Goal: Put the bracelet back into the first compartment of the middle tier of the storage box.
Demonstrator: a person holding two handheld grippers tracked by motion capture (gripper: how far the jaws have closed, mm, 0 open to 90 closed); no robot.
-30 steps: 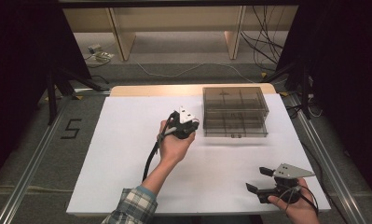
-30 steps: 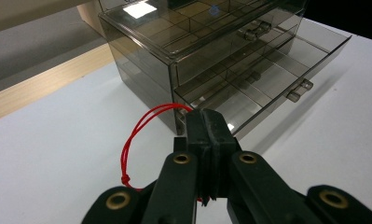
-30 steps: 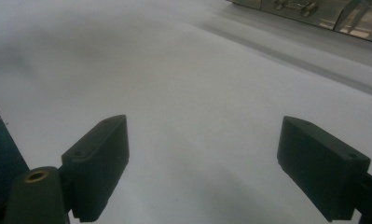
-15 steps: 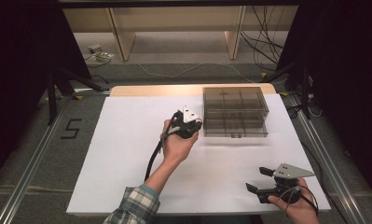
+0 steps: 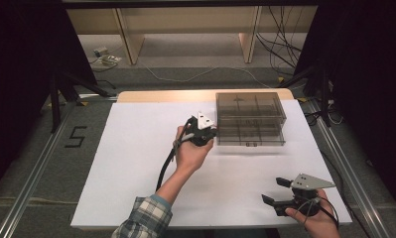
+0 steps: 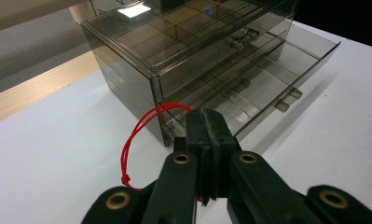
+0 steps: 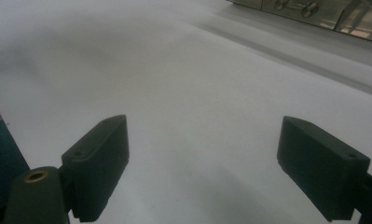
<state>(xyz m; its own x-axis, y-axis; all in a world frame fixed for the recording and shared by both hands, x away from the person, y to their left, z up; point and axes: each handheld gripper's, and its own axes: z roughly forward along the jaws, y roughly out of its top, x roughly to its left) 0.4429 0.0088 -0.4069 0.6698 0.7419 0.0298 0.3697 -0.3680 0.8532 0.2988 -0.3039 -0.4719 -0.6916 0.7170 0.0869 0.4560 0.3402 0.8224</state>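
Cord work is occupying the left hand-held gripper (image 6: 207, 140), whose jaws are pressing together on a loop of red cord (image 6: 137, 135) just in front of the near corner of the smoky plastic drawer box (image 5: 250, 119). In the left gripper view the lowest drawer (image 6: 267, 88) is standing pulled out from the box, its divided compartments looking empty. The likely step, judged from this, is carrying the cord into that drawer. Doing it well means lifting the loop above the drawer's front wall, choosing one compartment, and letting go only once the whole loop is hanging inside, since a trailing end could snag on the rim. The right hand-held gripper (image 5: 285, 196) is resting with jaws spread wide, holding nothing, well apart from the box on the white surface (image 5: 136, 163).
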